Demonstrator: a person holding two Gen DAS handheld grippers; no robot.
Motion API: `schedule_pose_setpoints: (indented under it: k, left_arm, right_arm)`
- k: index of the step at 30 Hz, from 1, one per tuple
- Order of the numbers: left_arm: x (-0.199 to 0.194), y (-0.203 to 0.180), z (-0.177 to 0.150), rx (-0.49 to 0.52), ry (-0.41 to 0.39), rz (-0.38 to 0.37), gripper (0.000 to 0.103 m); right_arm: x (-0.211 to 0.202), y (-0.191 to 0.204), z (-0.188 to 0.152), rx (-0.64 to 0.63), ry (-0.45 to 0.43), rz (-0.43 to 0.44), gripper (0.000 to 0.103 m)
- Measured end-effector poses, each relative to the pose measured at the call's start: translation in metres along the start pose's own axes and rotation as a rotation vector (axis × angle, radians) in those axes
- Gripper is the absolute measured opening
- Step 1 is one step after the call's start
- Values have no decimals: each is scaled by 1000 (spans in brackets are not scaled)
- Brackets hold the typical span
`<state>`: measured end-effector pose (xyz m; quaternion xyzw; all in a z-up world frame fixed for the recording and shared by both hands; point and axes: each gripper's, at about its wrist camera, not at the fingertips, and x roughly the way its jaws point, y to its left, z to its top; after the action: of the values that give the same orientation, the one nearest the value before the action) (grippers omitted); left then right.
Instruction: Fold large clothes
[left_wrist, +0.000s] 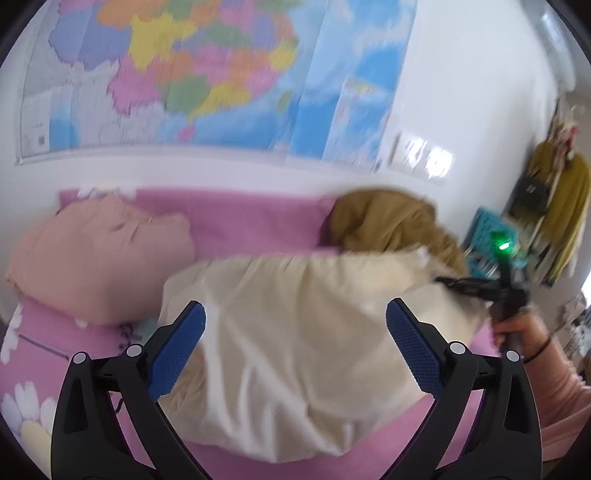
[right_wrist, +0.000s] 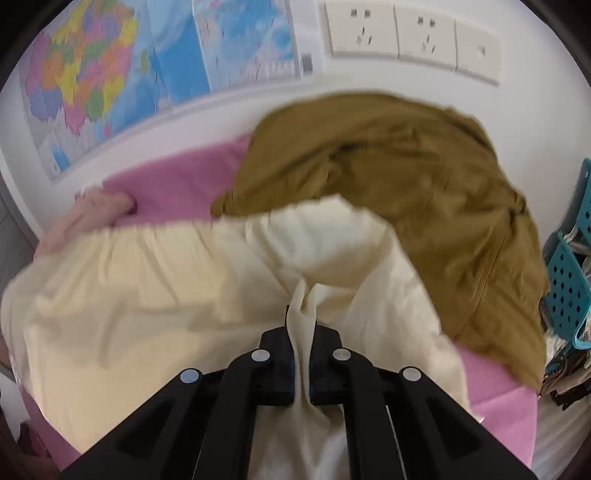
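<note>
A large cream garment (left_wrist: 295, 343) lies spread on the pink bed sheet (left_wrist: 251, 218). My left gripper (left_wrist: 295, 317) hangs over its near half with the blue pads wide apart, open, nothing between them. In the right wrist view the cream garment (right_wrist: 166, 280) bunches into a fold that runs up between the jaws, and my right gripper (right_wrist: 301, 325) is shut on that fold. The left wrist view also shows my right gripper (left_wrist: 461, 284) at the garment's right edge, held by a hand (left_wrist: 517, 332) in a pink sleeve.
An olive-brown garment (right_wrist: 406, 184) lies heaped at the back right of the bed, partly under the cream one. A peach garment (left_wrist: 96, 254) sits at the left. A teal basket (right_wrist: 569, 280) stands off the right edge. Wall map (left_wrist: 184, 74) and sockets (right_wrist: 410, 33) are behind.
</note>
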<state>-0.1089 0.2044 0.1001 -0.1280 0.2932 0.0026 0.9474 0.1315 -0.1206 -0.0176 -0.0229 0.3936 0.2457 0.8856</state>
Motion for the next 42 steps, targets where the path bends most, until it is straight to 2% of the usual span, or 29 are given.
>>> schedule_pose_setpoints:
  k: [2, 3, 6, 8, 10, 12, 14, 16, 19, 23, 25, 28, 31, 36, 38, 40, 42]
  left_arm:
    - [-3, -3, 3, 5, -21, -23, 97]
    - [2, -4, 3, 7, -5, -26, 97]
    - [37, -5, -11, 17, 113, -11, 92]
    - [61, 3, -24, 13, 198, 56, 78]
    - [72, 15, -33, -11, 228, 75, 77]
    - [78, 25, -38, -48, 241, 63, 77]
    - [80, 26, -40, -41, 242, 63, 78]
    - [84, 21, -41, -22, 246, 63, 84]
    - [94, 17, -42, 6, 261, 93, 87]
    - [102, 19, -45, 14, 276, 105, 88]
    - [105, 20, -45, 15, 280, 109, 88]
    - [110, 20, -45, 25, 286, 126, 88]
    - [115, 19, -46, 34, 290, 135, 88]
    - [117, 21, -46, 32, 291, 134, 88]
    - [118, 21, -47, 35, 292, 132, 89]
    - [120, 21, -47, 38, 294, 134, 89]
    - [121, 21, -47, 44, 295, 134, 89]
  right_arm:
    - [8, 0, 6, 17, 11, 16, 5]
    - [17, 1, 6, 10, 33, 3, 4]
    - [36, 4, -3, -8, 95, -15, 9]
    - [29, 1, -3, -1, 95, -12, 11]
    - [4, -2, -1, 27, 48, -20, 31]
    - [-23, 0, 0, 19, -23, 7, 43]
    - [-50, 17, -2, -38, -92, 39, 44]
    - [-61, 38, -5, -100, -126, 73, 46]
    - [-38, 56, -7, -140, -68, 138, 46]
    - [21, 57, -15, -134, 53, 85, 40]
    - [32, 57, -18, -119, 58, 89, 39]
    - [29, 57, -15, -106, 70, 87, 39]
    - [12, 55, -9, -61, 61, 121, 41]
    - [-36, 71, -12, -84, -28, 246, 45]
    - [-36, 89, -16, -128, -7, 292, 46]
    - [-27, 102, -21, -176, 13, 266, 47]
    - [-2, 108, -24, -179, 73, 241, 48]
